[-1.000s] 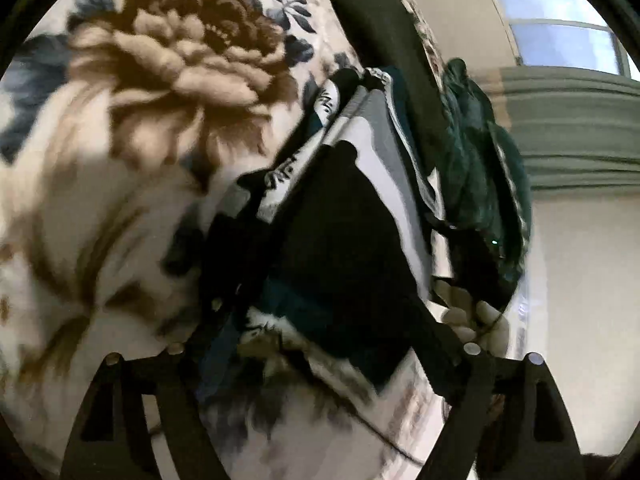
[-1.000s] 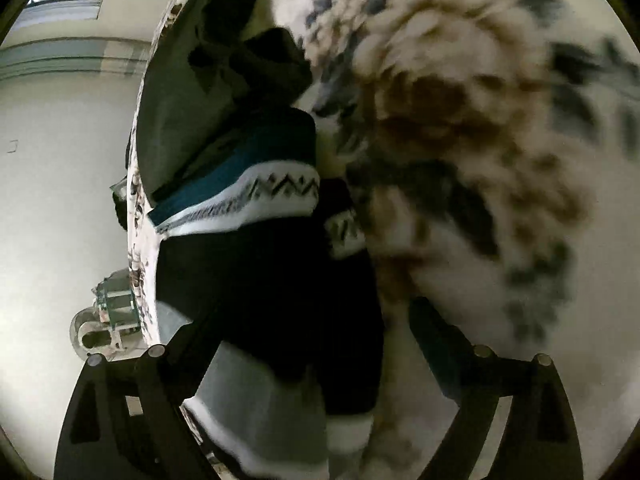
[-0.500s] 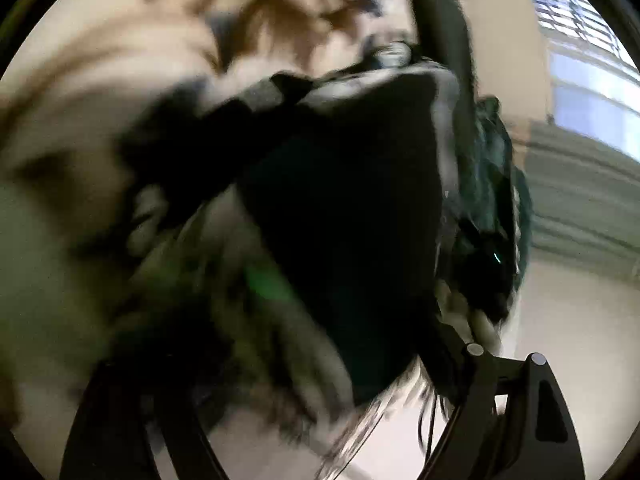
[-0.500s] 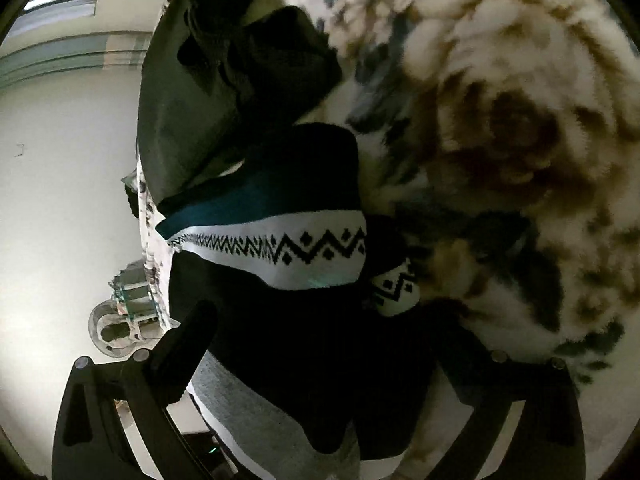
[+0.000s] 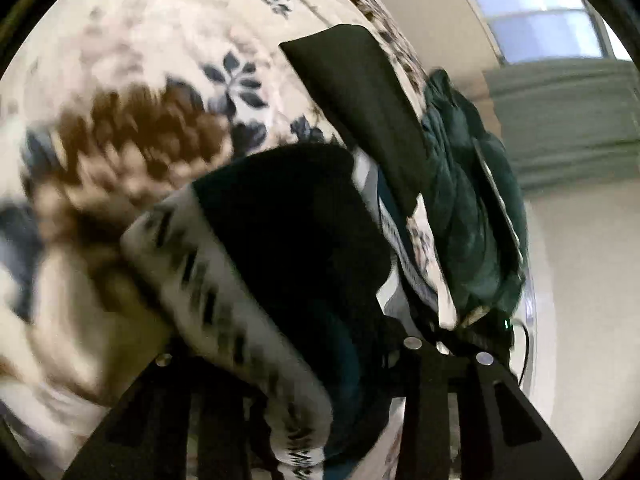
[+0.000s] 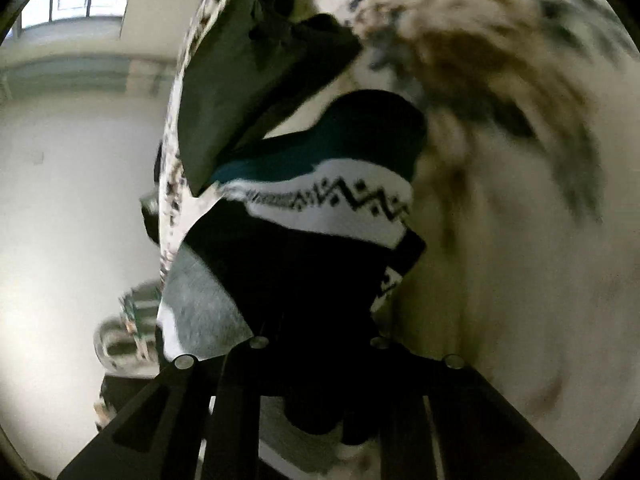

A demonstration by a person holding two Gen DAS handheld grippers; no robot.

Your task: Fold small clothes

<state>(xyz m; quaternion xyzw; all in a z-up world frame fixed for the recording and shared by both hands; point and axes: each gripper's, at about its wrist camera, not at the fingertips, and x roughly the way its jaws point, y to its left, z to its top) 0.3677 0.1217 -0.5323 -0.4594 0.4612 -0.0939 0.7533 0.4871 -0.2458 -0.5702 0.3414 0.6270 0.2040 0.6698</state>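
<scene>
A small knit sweater [image 5: 288, 232], black with teal and white zigzag bands, lies on a floral blanket [image 5: 120, 92]. In the left wrist view it is bunched between my left gripper's fingers [image 5: 288, 356], which have closed in on it. In the right wrist view the same sweater [image 6: 320, 208] runs down between my right gripper's fingers [image 6: 318, 344], which are narrowed onto its black cloth. A grey sleeve part [image 6: 200, 304] hangs at the left. The fingertips of both grippers are hidden by cloth.
A flat dark folded garment [image 5: 360, 100] lies behind the sweater, also in the right wrist view [image 6: 248, 80]. A dark green crumpled garment [image 5: 468, 200] sits at the blanket's edge. Beyond the edge are a pale floor [image 6: 60, 200], a window [image 5: 540, 28], and another device [image 6: 128, 332] on the floor.
Both grippers have narrowed from wide open onto the sweater. The sweater's near part has been lifted and carried over, so the white zigzag band now lies across the top.
</scene>
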